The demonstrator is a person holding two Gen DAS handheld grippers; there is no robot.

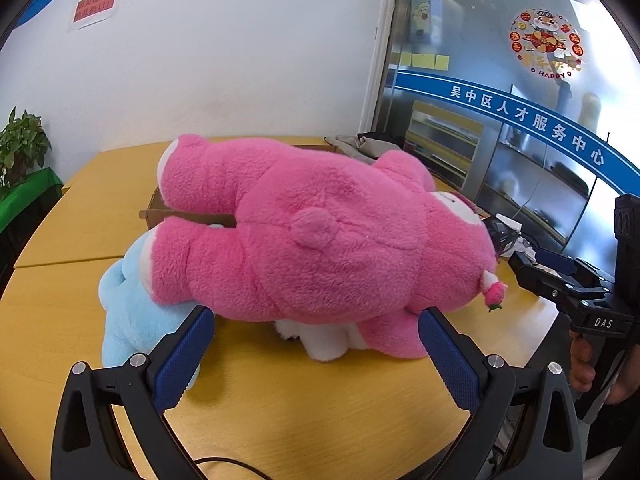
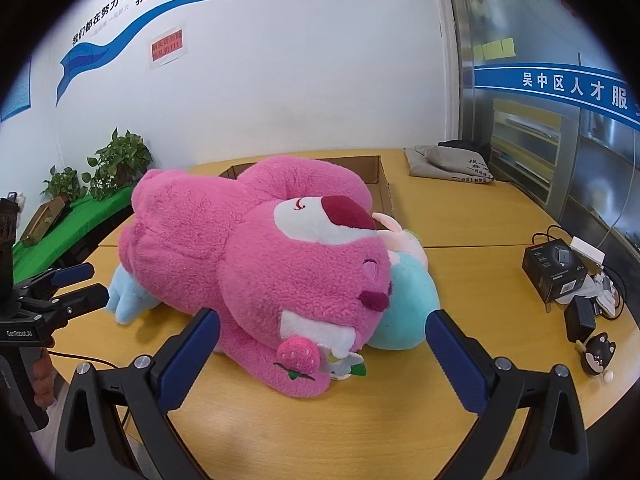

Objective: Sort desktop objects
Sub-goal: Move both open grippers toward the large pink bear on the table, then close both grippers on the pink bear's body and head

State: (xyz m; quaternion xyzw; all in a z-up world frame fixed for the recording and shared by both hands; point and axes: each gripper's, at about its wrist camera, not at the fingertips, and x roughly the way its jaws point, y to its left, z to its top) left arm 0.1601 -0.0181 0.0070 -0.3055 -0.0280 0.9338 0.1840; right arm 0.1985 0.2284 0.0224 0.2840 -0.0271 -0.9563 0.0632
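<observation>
Both our grippers, left (image 1: 316, 344) and right (image 2: 322, 346), spread wide, empty; we pinch bear (image 1: 320, 236) deep, lift to box (image 2: 382, 178).

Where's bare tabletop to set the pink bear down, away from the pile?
Free: the strip of table in front of the pink bear, and the stretch between the blue plush and black box. Crowded: the right edge, with the box, charger and cables, and behind the bear, the cardboard box.

I noted a white wall (image 2: 280, 80) with blue lettering, a glass partition (image 1: 500, 120) bearing a blue band, potted plants (image 2: 120, 160), and a wooden table (image 2: 460, 272).
</observation>
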